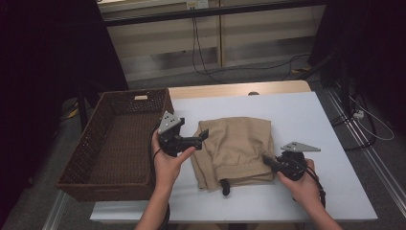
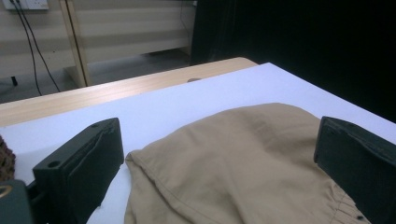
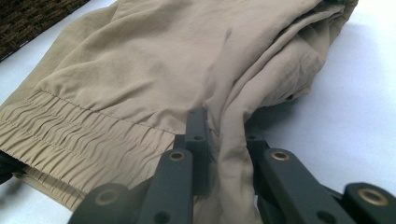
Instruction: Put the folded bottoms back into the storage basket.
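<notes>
While my right gripper pinches a fold at the right edge of the folded khaki garment, which lies mid-table beside the wicker basket, my left gripper stands spread wide over its left edge, grasping nothing. I judge the cloth soft, light and limp; the elastic waistband at the near edge offers the firmest purchase.
</notes>
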The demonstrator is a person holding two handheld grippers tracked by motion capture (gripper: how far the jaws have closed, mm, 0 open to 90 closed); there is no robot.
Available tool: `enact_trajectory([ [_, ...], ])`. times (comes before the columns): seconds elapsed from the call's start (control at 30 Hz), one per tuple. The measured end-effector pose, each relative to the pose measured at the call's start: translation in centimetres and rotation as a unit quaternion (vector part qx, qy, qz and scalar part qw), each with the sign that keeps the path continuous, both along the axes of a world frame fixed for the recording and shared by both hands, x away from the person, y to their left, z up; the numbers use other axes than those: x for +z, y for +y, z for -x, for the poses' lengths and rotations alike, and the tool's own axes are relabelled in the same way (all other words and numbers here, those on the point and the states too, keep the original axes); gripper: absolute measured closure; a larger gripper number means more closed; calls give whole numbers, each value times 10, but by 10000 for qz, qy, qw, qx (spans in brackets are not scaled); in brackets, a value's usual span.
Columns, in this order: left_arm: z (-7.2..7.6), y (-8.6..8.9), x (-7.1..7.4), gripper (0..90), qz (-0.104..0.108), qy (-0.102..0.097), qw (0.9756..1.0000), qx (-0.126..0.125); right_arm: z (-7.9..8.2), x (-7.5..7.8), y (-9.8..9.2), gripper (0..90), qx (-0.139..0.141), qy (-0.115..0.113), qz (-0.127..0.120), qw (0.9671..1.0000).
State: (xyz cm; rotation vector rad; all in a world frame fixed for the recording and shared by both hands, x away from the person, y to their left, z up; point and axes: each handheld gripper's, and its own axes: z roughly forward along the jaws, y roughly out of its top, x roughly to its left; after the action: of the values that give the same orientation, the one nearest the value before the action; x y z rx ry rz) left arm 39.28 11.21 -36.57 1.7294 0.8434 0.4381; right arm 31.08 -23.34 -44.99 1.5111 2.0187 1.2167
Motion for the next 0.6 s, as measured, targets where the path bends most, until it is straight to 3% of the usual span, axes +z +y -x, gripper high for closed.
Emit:
enact_trajectory([
  [0.27, -14, -4, -9, 19, 18, 83, 10000, 38, 0, -1, 0, 798, 20, -5, 10, 10000],
  [0.6, -26, -9, -22, 23, -141, 214, 9996, 140, -1, 0, 1, 798, 23, -17, 51, 10000],
])
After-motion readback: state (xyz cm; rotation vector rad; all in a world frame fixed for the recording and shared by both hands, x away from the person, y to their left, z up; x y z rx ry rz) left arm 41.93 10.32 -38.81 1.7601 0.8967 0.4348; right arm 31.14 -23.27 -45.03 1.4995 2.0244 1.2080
